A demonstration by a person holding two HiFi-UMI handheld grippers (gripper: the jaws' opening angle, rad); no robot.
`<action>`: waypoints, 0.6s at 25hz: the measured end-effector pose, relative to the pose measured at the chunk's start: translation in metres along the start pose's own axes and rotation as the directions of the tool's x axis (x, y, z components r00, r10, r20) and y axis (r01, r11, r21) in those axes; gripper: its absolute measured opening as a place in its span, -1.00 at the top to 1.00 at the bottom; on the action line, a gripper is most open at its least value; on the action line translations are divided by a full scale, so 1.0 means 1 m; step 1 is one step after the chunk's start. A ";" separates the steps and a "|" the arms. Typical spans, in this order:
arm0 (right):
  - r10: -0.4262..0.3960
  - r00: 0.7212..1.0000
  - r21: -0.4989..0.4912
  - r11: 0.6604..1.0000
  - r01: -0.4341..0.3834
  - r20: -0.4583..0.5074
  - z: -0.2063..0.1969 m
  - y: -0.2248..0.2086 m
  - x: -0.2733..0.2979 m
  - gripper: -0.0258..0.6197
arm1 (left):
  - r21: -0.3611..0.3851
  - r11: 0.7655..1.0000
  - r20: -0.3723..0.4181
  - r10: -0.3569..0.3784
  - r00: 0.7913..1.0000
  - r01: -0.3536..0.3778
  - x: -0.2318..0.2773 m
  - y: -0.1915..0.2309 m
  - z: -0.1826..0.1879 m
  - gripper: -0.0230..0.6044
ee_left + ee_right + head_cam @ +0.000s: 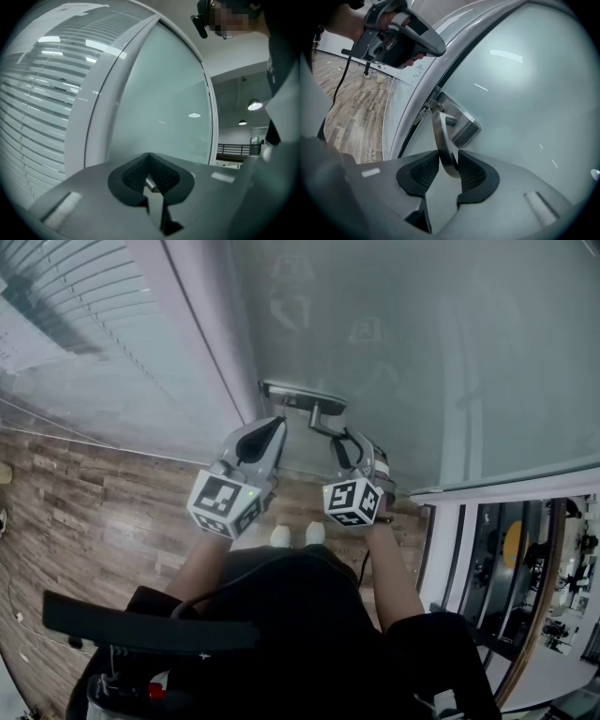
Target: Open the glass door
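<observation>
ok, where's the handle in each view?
Head view: handle at centre, just above the right gripper.
Left gripper view: not in it.
Right gripper view: handle at centre, its lever gripped between the jaws.
Shared landmark: the frame, left of the glass in all three.
</observation>
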State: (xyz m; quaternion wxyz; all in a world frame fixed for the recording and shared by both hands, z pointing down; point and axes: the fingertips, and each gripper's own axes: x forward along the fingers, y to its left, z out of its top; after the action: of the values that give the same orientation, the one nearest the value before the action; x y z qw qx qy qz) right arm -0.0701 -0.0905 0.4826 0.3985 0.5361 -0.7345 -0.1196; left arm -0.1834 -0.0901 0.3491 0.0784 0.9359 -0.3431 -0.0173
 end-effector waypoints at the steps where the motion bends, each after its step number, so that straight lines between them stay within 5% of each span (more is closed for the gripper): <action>1: -0.003 1.000 -0.001 1.000 0.003 -0.001 -0.001 0.000 0.001 0.54 | 0.001 1.000 0.001 -0.004 1.000 0.004 0.000 0.000 0.000 0.93; 15: -0.026 0.999 -0.080 0.997 0.024 -0.023 -0.005 -0.015 0.017 0.54 | -0.003 0.998 -0.015 -0.061 0.998 0.061 -0.001 -0.001 -0.009 0.93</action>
State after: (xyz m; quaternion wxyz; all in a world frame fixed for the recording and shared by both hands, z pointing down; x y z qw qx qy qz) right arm -0.0579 -0.1104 0.4853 0.4267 0.5304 -0.7175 -0.1474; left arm -0.1824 -0.0872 0.3580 0.0818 0.9458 -0.3139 -0.0129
